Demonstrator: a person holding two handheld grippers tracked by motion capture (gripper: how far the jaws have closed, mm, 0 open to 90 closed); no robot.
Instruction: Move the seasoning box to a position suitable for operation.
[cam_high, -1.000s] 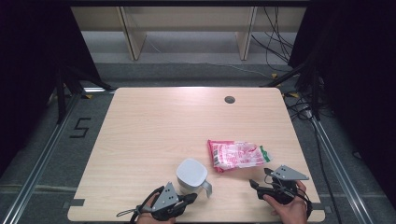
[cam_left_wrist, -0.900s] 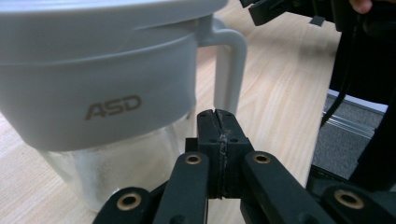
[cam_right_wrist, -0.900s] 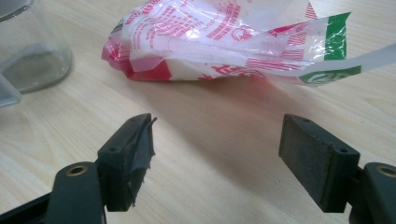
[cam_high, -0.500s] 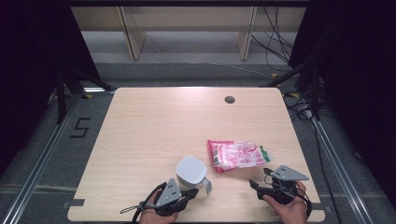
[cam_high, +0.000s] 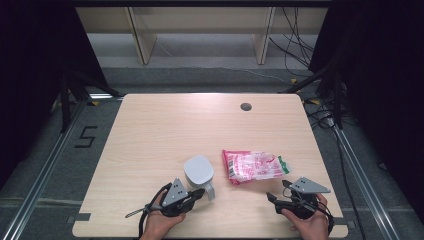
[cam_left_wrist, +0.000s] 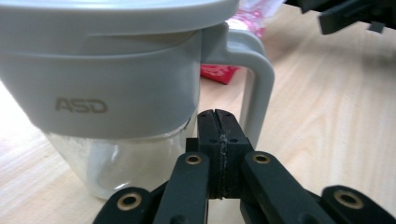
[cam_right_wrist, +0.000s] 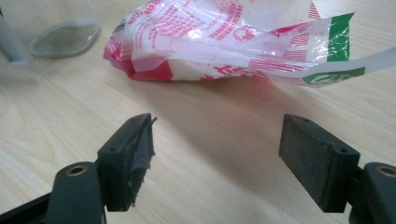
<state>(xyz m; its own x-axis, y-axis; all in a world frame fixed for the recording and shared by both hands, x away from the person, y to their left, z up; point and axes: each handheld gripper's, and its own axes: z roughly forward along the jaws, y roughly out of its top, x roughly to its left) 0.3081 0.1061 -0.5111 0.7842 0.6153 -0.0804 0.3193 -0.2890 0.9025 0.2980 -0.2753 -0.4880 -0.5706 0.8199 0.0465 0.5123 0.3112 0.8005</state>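
The wood table (cam_high: 165, 130) is bare across its far half. Near the front edge stands a jug (cam_high: 199, 171) with a grey plastic lid, a loop handle and a clear glass base; whether it holds anything is unclear. The clenched, empty left tongs (cam_high: 200, 191) sit beside that handle. A crinkled red-and-white bag (cam_high: 252, 166) lies before the released right tongs (cam_high: 271, 196)

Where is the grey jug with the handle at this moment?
In the high view, the jug stands near the table's front edge, just ahead of the left gripper and left of the red-and-white bag.
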